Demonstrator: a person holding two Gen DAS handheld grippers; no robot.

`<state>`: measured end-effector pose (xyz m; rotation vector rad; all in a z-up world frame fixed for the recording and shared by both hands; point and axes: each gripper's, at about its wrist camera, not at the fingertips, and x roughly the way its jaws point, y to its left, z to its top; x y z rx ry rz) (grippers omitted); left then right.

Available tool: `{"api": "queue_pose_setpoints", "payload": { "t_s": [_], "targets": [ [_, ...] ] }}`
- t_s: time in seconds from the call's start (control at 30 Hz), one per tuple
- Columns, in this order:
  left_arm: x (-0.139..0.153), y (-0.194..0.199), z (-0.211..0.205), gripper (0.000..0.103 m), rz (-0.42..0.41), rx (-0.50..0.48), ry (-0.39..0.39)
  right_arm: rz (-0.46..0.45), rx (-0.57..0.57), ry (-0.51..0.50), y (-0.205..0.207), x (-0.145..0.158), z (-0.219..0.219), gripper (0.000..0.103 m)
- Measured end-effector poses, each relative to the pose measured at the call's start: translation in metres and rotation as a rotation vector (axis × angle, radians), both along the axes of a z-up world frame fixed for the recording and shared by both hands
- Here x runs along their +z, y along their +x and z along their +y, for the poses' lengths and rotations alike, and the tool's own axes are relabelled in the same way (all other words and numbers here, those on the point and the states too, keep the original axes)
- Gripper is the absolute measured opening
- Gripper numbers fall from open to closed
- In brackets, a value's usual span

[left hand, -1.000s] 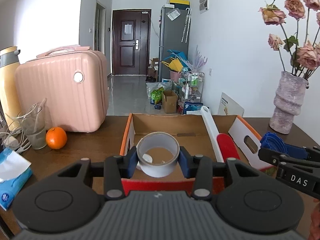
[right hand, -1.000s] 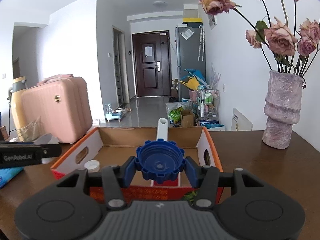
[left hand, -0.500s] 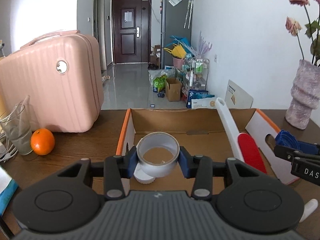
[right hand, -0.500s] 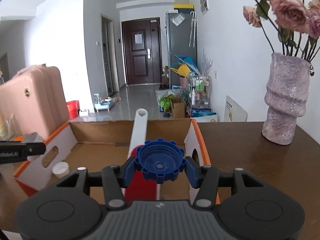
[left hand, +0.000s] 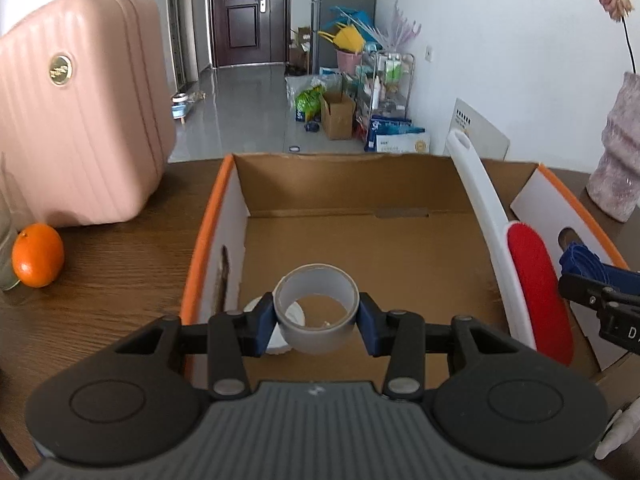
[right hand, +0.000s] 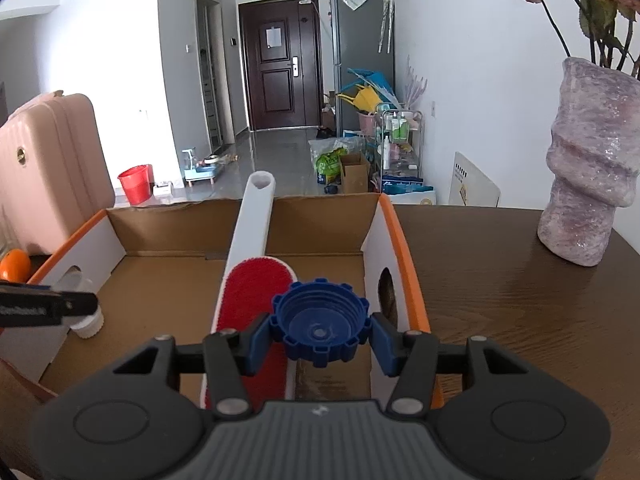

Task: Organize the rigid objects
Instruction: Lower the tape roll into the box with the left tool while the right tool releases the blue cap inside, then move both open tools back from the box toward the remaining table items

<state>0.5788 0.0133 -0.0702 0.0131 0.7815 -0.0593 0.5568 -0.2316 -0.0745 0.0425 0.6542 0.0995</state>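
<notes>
My left gripper [left hand: 316, 319] is shut on a grey roll of tape [left hand: 316, 332] and holds it over the near left part of an open cardboard box [left hand: 352, 184]. A small white cap [left hand: 276, 340] lies on the box floor just under the roll. My right gripper [right hand: 320, 334] is shut on a blue ridged cap [right hand: 320, 320], above the box's right side [right hand: 384, 240]. A white-handled brush with a red pad [right hand: 248, 292] leans in the box beneath it; the brush [left hand: 532, 280] shows in the left wrist view too. The right gripper [left hand: 600, 292] enters that view at the right edge.
The box sits on a dark wooden table [right hand: 520, 300]. A pink suitcase [left hand: 80, 120] and an orange [left hand: 38, 256] stand to its left. A mauve vase with dried roses [right hand: 588, 168] stands to its right. Beyond the table lies a hallway with clutter.
Both grippers have moved forward and down over the box, each keeping its object. The box floor, white cap and brush now appear closer and larger.
</notes>
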Motion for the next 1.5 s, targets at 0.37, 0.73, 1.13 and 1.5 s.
{"api": "queue_pose_setpoints", "payload": {
  "t_s": [0.37,0.73,1.13,1.5],
  "targets": [
    [0.002,-0.006,-0.002,0.052,-0.019,-0.031,-0.009,-0.002,0.024,-0.008,-0.006,0.0,0.005,0.052],
    [0.016,-0.021,-0.002,0.103,-0.117,-0.011,0.0,-0.061,0.014,0.0,-0.016,0.01,0.002,0.093],
    [0.021,-0.023,0.003,0.103,-0.127,0.009,-0.014,-0.082,0.006,0.005,-0.021,0.015,0.003,0.1],
    [0.041,-0.058,0.006,0.103,-0.216,0.009,-0.021,-0.133,0.009,-0.008,-0.045,0.028,0.01,0.101]
  ]
}}
